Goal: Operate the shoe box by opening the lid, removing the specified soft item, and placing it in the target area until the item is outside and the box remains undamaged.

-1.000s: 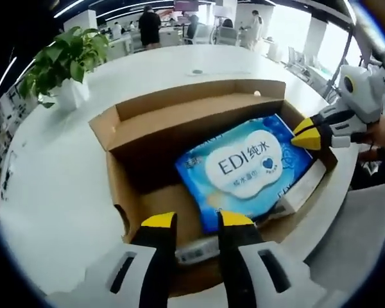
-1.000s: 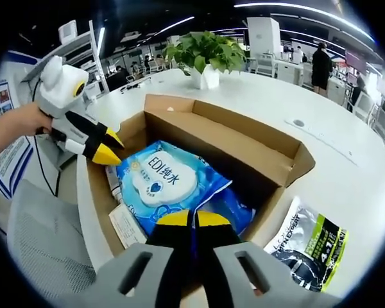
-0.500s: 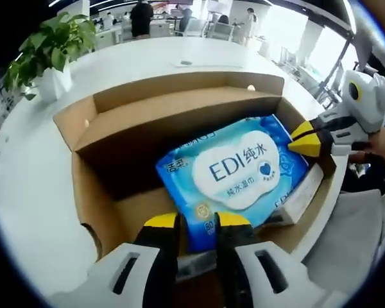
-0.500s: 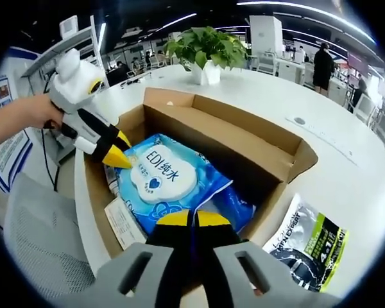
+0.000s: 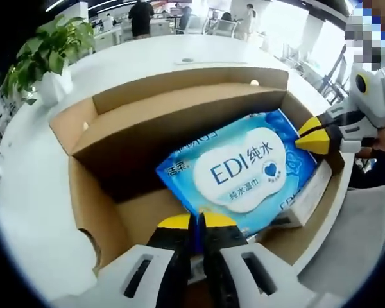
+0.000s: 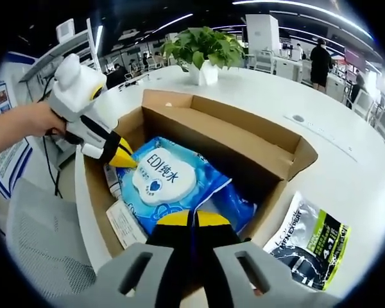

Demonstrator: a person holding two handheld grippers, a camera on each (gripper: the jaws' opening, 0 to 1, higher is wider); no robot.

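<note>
**Blue wet-wipe pack pinched at both ends inside the open box**

The blue plastic pack of wet wipes with a white cloud-shaped label (image 5: 244,170) lies tilted inside the open brown cardboard shoe box (image 5: 90,212), and we have a tool on each end of it. In the left gripper view, our left tool (image 5: 193,222) rises from the bottom with its yellow-tipped jaws drawn almost together on the near edge of the pack. In the right gripper view, our right tool (image 6: 192,219) has its jaws pressed together on the opposite edge of the same pack (image 6: 173,186); we can see no gap between the tips.

Just beside the pack, low in the box, lies a white flat carton (image 5: 305,199), partly under the pack. The box lid flap (image 5: 179,106) stands open on the far side.

On the white table (image 6: 346,160), outside the box and just beside its wall, lies a black, green and white printed pouch (image 6: 308,247).

Farther off, a green leafy plant in a white pot (image 6: 204,54) stands on the table, well apart from the box. Beyond it we see an office with desks and standing people (image 5: 141,16).
</note>
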